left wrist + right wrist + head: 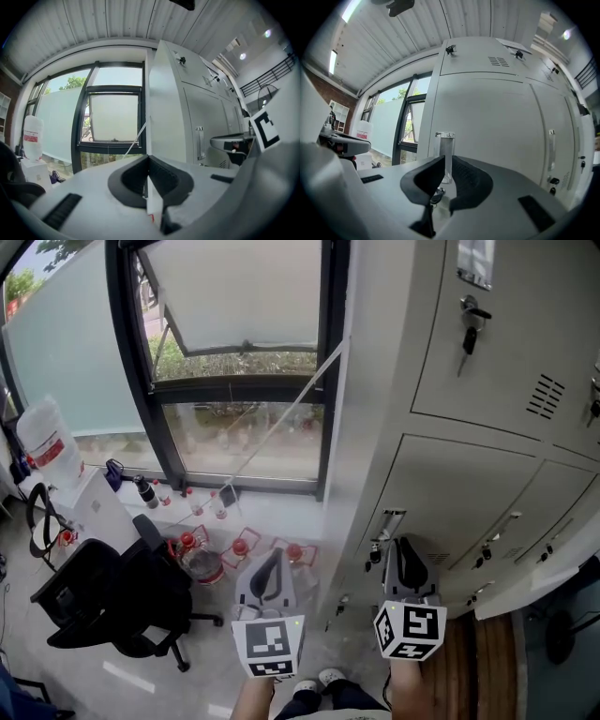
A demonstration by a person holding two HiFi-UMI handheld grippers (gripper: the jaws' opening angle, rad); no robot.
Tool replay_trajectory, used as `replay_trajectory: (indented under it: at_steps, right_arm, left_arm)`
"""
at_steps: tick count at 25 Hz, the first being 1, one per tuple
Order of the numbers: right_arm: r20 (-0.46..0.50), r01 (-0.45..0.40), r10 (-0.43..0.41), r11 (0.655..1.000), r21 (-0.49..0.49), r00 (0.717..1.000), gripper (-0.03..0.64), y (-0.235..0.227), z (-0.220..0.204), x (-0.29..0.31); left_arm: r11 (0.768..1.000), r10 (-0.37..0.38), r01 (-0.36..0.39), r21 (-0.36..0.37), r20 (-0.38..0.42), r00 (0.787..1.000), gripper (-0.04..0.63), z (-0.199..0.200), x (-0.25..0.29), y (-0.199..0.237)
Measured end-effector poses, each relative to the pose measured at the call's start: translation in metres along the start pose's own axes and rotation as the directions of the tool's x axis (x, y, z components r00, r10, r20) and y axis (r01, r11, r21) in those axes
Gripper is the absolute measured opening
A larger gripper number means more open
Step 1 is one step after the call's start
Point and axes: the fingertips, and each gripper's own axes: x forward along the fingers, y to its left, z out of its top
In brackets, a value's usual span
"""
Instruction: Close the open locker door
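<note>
The locker door (459, 507) sits at about 3 o'clock in the head view, in the middle row of the grey locker bank. Its upright handle (387, 526) is on its left edge. In the right gripper view its face looks in line with the door above, and I cannot tell whether a crack remains at the edge. The right hand-held gripper (403, 545) points level at that handle. Its jaws stand only a narrow slit apart and grip nothing. The handle shows beyond the slit, wider than the gap and partly covered by one pad, and whether the tips touch the door is unclear. The left hand-held gripper (271, 559) is at 6 o'clock, just beside the right one, with its pads together at the tips and nothing held. It faces the window (239, 362) at 12 o'clock. Red-capped bottles (239, 547) stand on the floor just beyond it, and a black office chair (103, 601) sits at 8 o'clock.
</note>
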Motion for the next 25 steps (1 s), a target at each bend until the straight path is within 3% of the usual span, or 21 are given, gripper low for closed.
replay_trajectory:
  at_steps: [10,25]
  right_arm:
    - [-0.030,0.146,-0.146,0.989,0.020,0.989,0.035,-0.039,-0.014,-0.044]
    - [-0.005,0.165,-0.165,0.986,0.003,0.986,0.018,-0.084,-0.003,-0.073]
  left_arm:
    - [0.997,-0.070,0.070,0.020,-0.002,0.998,-0.002,-0.001,-0.006,-0.010]
    - [0.998,-0.066,0.066,0.019,0.003,0.998,-0.002,0.011,-0.010,-0.034]
